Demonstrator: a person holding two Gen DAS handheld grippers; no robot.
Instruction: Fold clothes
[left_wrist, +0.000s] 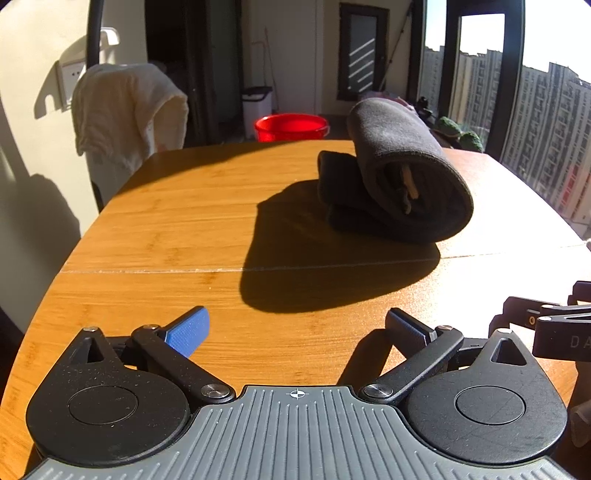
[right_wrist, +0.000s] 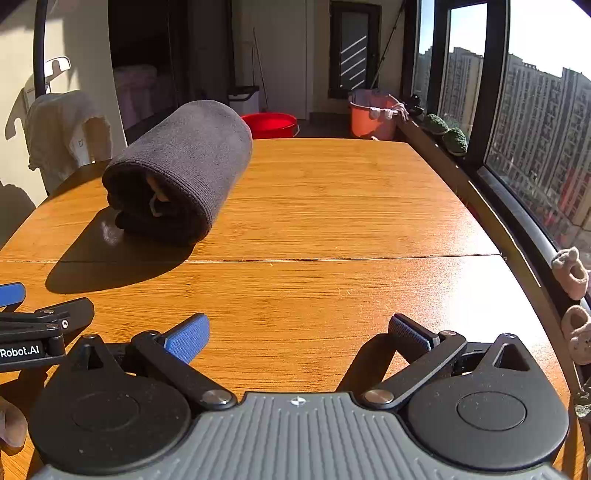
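Left claw (left_wrist: 297, 328) hovers low over the wooden surface (left_wrist: 184, 229), spread wide and empty; right claw (right_wrist: 298, 330) likewise (side by side); the rolled dark cloth (left_wrist: 402, 173) lies well ahead.

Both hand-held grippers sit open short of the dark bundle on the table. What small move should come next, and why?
Probably hold back, or retreat slightly: the dark garment already lies folded into a compact bundle on the wooden table, and the left hand-held gripper and right hand-held gripper are open, empty, apart from it.

A wooden table (right_wrist: 332, 206) (sunlit) bears one rolled dark garment (right_wrist: 184, 170).
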